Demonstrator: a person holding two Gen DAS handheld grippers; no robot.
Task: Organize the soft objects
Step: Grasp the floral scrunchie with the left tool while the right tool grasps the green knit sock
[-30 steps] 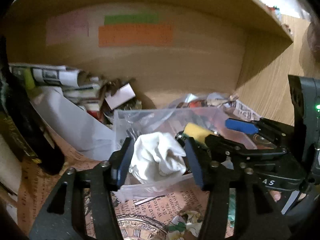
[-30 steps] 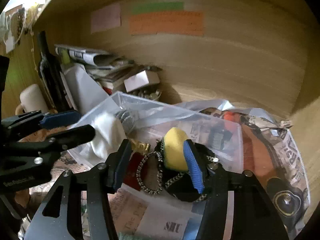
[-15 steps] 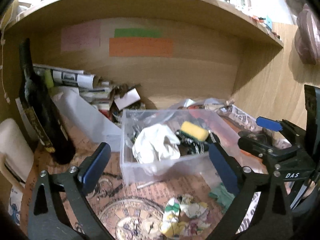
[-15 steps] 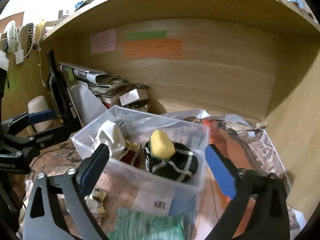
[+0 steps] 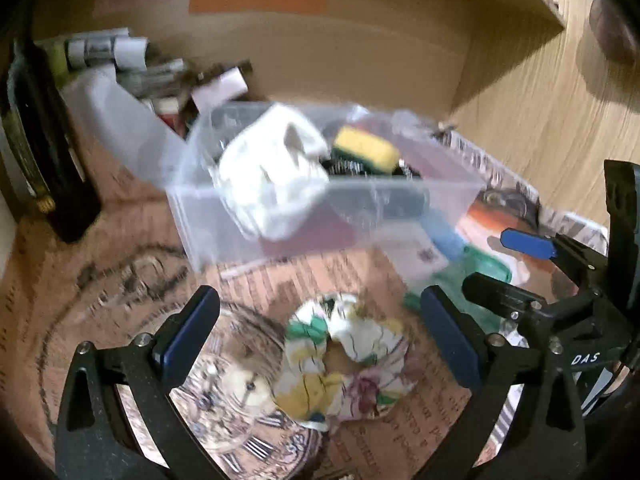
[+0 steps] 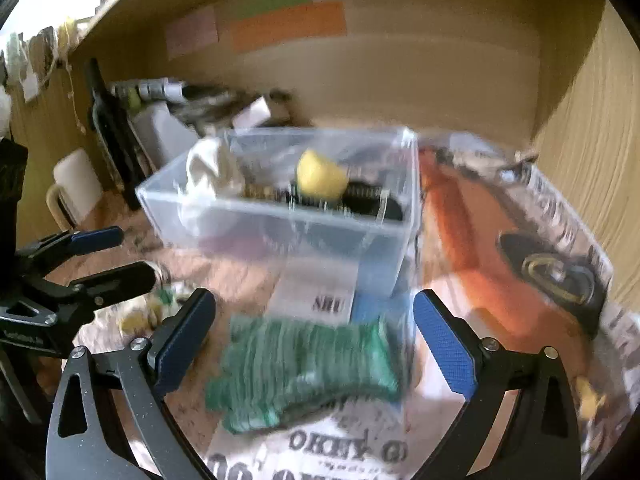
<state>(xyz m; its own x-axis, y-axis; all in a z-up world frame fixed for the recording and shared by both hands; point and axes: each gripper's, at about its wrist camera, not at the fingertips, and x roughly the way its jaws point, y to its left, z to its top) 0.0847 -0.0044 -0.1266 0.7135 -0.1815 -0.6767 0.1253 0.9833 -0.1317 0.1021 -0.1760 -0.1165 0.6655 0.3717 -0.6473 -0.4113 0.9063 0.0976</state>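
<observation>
A clear plastic bin stands on the shelf and holds a white cloth, a yellow sponge and a dark beaded thing. My left gripper is open and empty, its fingers on either side of a crumpled floral cloth in front of the bin. My right gripper is open and empty over a green knitted cloth, which also shows in the left wrist view. Each gripper shows at the edge of the other's view.
A dark bottle and a white mug stand at the left. Stacked papers and boxes lie behind the bin. Newspaper with an orange picture covers the right. The wooden back wall and side wall are close.
Both grippers let go of the white cloth and the sponge in the bin, opened wide, and pulled back and down to the floral and green cloths.
</observation>
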